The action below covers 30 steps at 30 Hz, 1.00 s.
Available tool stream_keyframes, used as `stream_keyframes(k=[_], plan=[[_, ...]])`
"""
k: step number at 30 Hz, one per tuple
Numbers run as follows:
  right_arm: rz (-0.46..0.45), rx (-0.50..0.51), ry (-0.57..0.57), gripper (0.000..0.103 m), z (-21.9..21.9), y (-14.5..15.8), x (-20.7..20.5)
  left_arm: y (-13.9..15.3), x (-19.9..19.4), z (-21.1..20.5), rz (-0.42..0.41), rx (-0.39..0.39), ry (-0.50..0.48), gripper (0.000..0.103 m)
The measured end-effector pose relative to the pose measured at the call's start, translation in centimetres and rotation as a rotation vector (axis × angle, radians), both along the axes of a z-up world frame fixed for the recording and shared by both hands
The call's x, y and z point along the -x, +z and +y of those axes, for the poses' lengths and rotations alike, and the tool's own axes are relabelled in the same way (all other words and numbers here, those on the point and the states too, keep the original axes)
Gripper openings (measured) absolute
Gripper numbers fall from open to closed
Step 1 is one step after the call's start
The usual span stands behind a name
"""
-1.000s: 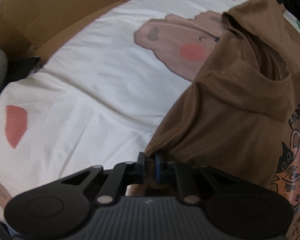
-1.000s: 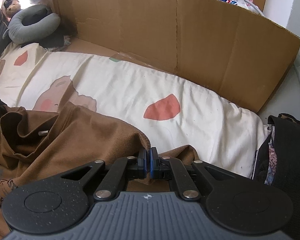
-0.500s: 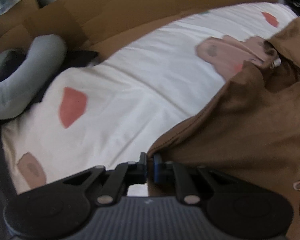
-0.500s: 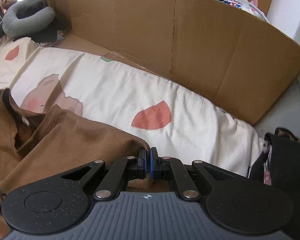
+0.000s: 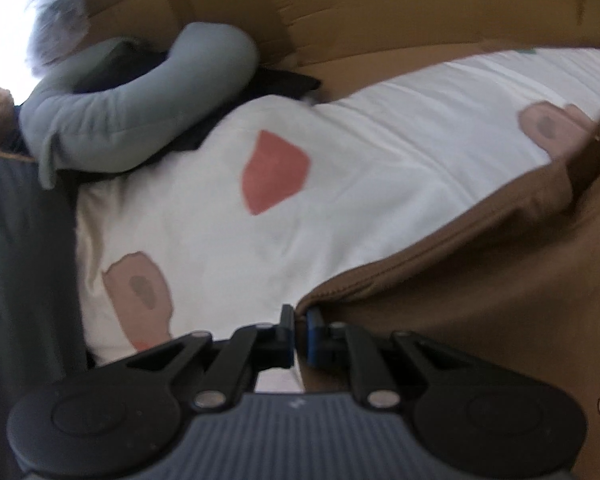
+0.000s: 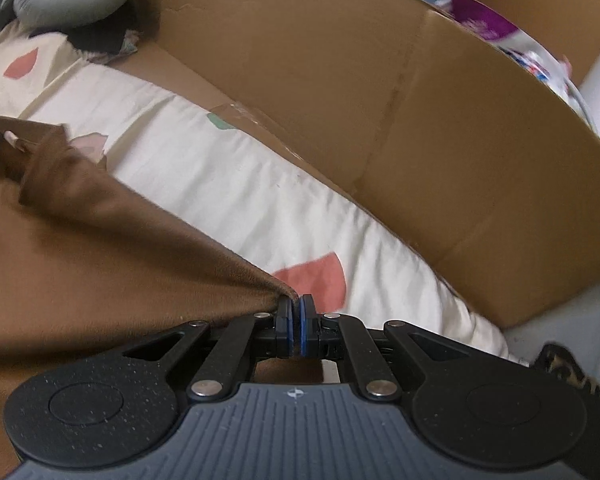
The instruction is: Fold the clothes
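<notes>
Brown T-shirt: lying spread over the white printed duvet, stretching rightward from the left gripper and leftward from the right gripper. Both pinching shut on opposite hem corners, seemingly pulling the cloth taut and flat for folding. Cardboard wall standing beyond, ahead of both.

Shirt lies on quilt, seemingly before cardboard.

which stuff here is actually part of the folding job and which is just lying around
In the job:
- brown t-shirt
- left claw, shut on its hem
- right claw, shut on its corner
- white printed bedding under it

Lying about:
- grey neck pillow
- cardboard wall
- purple packet
</notes>
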State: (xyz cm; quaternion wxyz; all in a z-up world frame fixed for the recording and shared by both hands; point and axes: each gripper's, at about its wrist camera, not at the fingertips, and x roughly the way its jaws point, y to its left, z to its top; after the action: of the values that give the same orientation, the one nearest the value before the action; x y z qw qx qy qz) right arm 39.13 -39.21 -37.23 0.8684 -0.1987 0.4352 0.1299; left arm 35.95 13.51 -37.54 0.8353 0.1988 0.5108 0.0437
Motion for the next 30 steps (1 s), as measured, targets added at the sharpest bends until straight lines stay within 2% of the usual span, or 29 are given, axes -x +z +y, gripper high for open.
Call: stream_keyframes(k=[11, 17, 23, 30], plan=[[0.025, 0.054, -0.008, 0.001, 2.7, -1.5, -3.8, -0.1, -2.7, 1.9, -0.027, 0.036, 0.074, 0.006], [0.040, 0.086, -0.016, 0.001, 3.7, -2.7, -5.6, -0.2, -4.0, 2.2, -0.027, 0.036, 0.075, 0.006], [0.016, 0.102, -0.001, 0.001, 4.8, -2.3, -7.1, 0.5, -4.6, 3.8, -0.078, 0.043, 0.129, 0.006], [0.015, 0.115, 0.025, 0.001, 6.6, -2.4, -8.6, 0.2, -4.7, 5.0, -0.084, 0.030, 0.167, 0.006]])
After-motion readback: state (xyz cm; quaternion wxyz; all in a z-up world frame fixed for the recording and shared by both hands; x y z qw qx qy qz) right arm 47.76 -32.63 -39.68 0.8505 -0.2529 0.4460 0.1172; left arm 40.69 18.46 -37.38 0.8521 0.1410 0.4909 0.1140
